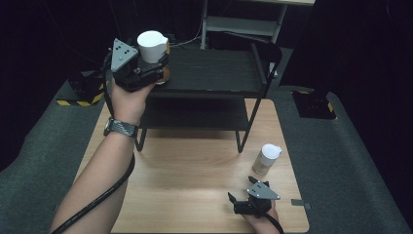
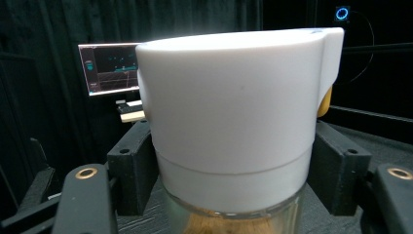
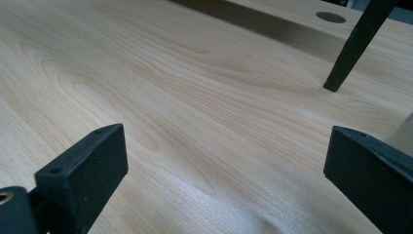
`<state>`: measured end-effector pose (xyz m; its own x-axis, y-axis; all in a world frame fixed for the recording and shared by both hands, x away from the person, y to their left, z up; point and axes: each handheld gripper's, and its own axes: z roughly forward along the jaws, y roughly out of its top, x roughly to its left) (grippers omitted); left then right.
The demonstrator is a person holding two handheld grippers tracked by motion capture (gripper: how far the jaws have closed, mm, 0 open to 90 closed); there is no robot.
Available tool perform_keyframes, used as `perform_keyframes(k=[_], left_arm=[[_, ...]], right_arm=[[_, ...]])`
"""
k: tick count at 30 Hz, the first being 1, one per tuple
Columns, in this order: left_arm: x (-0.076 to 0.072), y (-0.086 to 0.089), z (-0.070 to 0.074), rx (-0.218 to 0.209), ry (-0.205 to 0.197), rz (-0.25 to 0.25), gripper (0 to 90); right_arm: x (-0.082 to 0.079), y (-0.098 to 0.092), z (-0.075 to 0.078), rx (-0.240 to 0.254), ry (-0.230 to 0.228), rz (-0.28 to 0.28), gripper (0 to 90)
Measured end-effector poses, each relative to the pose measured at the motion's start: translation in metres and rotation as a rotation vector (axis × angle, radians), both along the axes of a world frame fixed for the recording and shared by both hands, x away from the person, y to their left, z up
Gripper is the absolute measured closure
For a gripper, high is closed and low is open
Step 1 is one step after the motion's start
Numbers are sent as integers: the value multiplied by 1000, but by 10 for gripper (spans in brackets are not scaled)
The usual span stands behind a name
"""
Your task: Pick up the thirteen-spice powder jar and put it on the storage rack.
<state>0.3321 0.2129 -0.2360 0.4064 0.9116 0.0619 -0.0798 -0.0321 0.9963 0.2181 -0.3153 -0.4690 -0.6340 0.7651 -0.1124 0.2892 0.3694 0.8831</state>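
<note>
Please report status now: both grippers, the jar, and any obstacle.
Left gripper shut on white-lidded jar, held at top shelf of black rack. Right gripper open, empty, low over table. Second jar standing on table, apart. Nothing in the way.

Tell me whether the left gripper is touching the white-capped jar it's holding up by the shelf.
Touching. In the left gripper view the left gripper has both black jaws pressed against the jar, one on each side, with no gap.

In the left gripper view the white-capped jar (image 2: 234,126) is cut off at the bottom edge, so its contents cannot be told. The left tongs (image 1: 155,73) cover the jar's body in the high view. The second jar (image 3: 402,139) shows as a sliver at the right gripper view's right edge.
</note>
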Motion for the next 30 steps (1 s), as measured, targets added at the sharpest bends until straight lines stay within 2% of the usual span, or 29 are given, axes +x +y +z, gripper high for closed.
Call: perform_keyframes(k=[12, 18, 22, 24, 30], left_arm=[[4, -2, -5, 7, -17, -7, 291], [5, -1, -5, -5, -2, -1, 285], [6, -3, -6, 4, 9, 3, 266], [6, -2, -6, -8, 9, 1, 266], [3, -3, -3, -8, 3, 2, 263]], right_arm=[[0, 0, 0, 2, -1, 1, 18], [0, -1, 0, 4, 2, 1, 18], [1, -1, 0, 5, 4, 2, 18], [0, -1, 0, 5, 2, 1, 18], [0, 0, 0, 1, 1, 2, 18]])
